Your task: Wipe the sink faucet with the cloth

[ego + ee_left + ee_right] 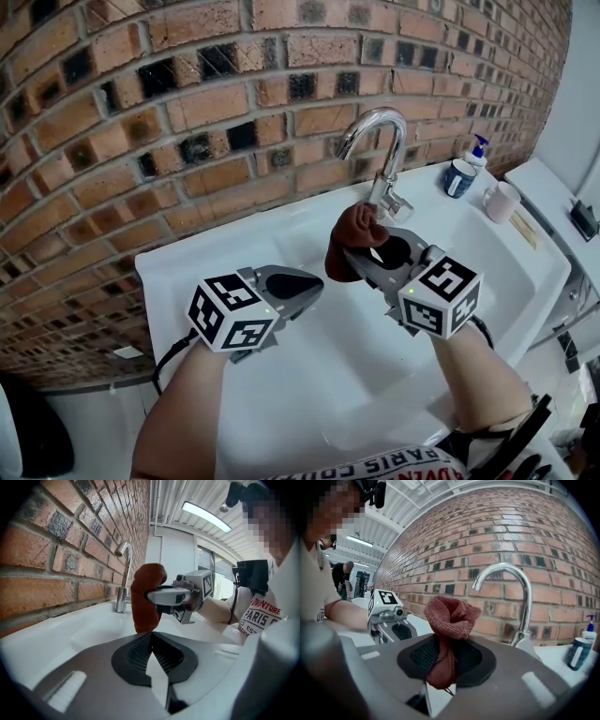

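Clamping the bunched cloth (450, 613) in our right gripper (443, 663) near the faucet (380, 150), our left gripper (151, 658) closed on nothing, we feared the thin pinch might slip during rubbing.

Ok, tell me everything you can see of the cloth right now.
The cloth is rust-red, with a knitted weave. It is bunched into a crumpled wad and clamped between the jaws of the right gripper: a rounded fold bulges above them and a tail hangs below. It is held in the air over the sink, just short of the faucet, and looks to touch nothing but the jaws.
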`<state>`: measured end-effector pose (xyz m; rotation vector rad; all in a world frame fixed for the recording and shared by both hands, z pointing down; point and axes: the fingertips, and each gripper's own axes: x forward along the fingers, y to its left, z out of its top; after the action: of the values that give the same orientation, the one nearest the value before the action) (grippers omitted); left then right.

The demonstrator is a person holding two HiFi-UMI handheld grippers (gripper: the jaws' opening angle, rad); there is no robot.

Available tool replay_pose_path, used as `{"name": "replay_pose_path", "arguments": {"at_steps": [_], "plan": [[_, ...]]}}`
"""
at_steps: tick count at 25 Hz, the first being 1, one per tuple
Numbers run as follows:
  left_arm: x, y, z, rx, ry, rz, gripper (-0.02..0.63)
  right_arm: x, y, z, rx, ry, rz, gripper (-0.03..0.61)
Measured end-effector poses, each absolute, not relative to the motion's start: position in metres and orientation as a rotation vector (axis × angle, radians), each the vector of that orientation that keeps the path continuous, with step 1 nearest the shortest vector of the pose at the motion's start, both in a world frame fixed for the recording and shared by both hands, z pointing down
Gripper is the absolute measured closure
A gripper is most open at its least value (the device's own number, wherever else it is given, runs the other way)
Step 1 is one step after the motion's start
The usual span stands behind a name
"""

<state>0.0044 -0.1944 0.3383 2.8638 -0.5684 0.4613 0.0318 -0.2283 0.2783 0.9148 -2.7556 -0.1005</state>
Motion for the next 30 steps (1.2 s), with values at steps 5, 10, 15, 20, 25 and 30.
{"name": "replay_pose_path", "arguments": {"at_steps": [5, 10, 15, 20, 25, 30], "plan": [[0.004, -0.194, 0.337, 2.864, -0.567, 0.466, 0.609, 0.03, -0.219, 0.313, 0.767, -2.721, -0.038, 0.486], [0.004, -0.195, 0.338, 2.865, -0.568, 0.462, 0.609, 0.028, -0.215, 0.316, 0.674, -2.752, 0.047, 0.489], [0.002, -0.196, 0.338, 2.864, -0.571, 0.462, 0.609, 0.025, -0.213, 0.32, 0.635, -2.736, 0.03, 0.489], [0.003, -0.195, 0.338, 2.864, -0.571, 0.46, 0.609, 0.024, -0.208, 0.322, 0.598, -2.729, 0.023, 0.489], [0.004, -0.195, 0.338, 2.865, -0.568, 0.462, 0.609, 0.026, -0.21, 0.324, 0.603, -2.723, 0.036, 0.489], [0.002, -0.195, 0.338, 2.864, -0.565, 0.46, 0.609, 0.023, -0.209, 0.328, 0.589, -2.716, 0.044, 0.489]]}}
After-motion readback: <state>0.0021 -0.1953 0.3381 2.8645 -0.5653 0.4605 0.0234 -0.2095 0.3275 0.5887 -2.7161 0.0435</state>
